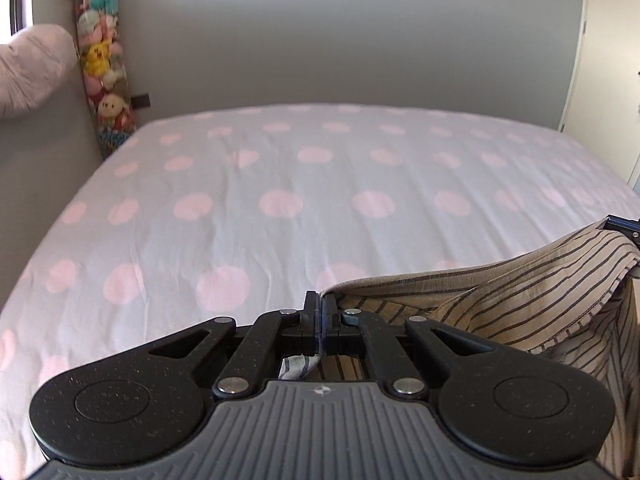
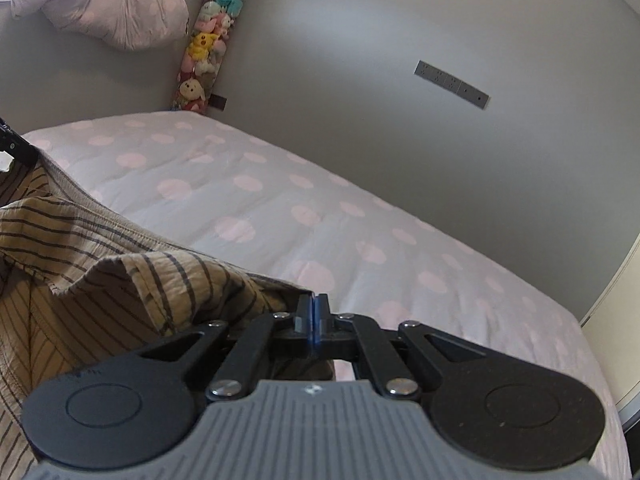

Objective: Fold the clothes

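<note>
A tan shirt with thin dark stripes (image 1: 520, 292) hangs stretched between my two grippers above the bed. My left gripper (image 1: 321, 300) is shut on one edge of the striped shirt, which runs off to the right from its tips. In the right wrist view my right gripper (image 2: 313, 303) is shut on the other edge of the shirt (image 2: 104, 276), which spreads away to the left and sags in folds. The right gripper's tip (image 1: 624, 226) shows at the far right of the left wrist view, and the left gripper's tip (image 2: 12, 146) at the left edge of the right wrist view.
The bed (image 1: 280, 208) carries a pale sheet with pink dots, and it fills the space ahead. Grey walls (image 1: 320, 40) stand behind it. A hanging column of soft toys (image 1: 106, 76) fills the back left corner. A dotted duvet (image 2: 112, 12) is bundled by the window.
</note>
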{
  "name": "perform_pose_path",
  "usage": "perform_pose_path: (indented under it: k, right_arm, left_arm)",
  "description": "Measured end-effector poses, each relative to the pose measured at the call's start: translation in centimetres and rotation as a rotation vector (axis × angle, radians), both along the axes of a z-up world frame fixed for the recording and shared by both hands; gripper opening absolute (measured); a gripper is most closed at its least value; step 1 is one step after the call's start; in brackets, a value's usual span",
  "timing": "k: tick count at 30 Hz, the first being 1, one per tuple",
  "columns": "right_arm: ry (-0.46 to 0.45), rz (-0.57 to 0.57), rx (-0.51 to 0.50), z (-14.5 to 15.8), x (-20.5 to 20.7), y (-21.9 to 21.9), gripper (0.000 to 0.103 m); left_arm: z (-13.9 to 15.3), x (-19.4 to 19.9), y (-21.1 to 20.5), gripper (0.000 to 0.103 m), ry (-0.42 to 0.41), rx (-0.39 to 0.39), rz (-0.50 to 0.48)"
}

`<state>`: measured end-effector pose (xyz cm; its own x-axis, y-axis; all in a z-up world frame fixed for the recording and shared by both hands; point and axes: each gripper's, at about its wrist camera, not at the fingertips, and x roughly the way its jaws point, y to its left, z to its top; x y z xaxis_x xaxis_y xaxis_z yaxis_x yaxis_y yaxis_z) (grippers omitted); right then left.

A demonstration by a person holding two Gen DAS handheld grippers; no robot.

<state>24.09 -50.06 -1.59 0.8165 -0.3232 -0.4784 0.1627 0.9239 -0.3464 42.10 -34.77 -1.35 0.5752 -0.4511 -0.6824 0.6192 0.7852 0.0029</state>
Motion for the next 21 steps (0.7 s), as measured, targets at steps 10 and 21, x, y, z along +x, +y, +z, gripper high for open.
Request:
perform_pose_path:
  k: [10,21]
  right_arm:
    - [0.127,-0.012,0.147,-6.8,4.6,-2.8,0.008]
    - [0.102,0.006,0.195,-3.7,0.9,-2.2,0.037]
  left_arm:
    - [-7.3,4.0,-1.7,0.002,0.166,0.049,0.048]
    - [-4.0,0.4,0.6,0.044,0.098,-0.020,-0.027]
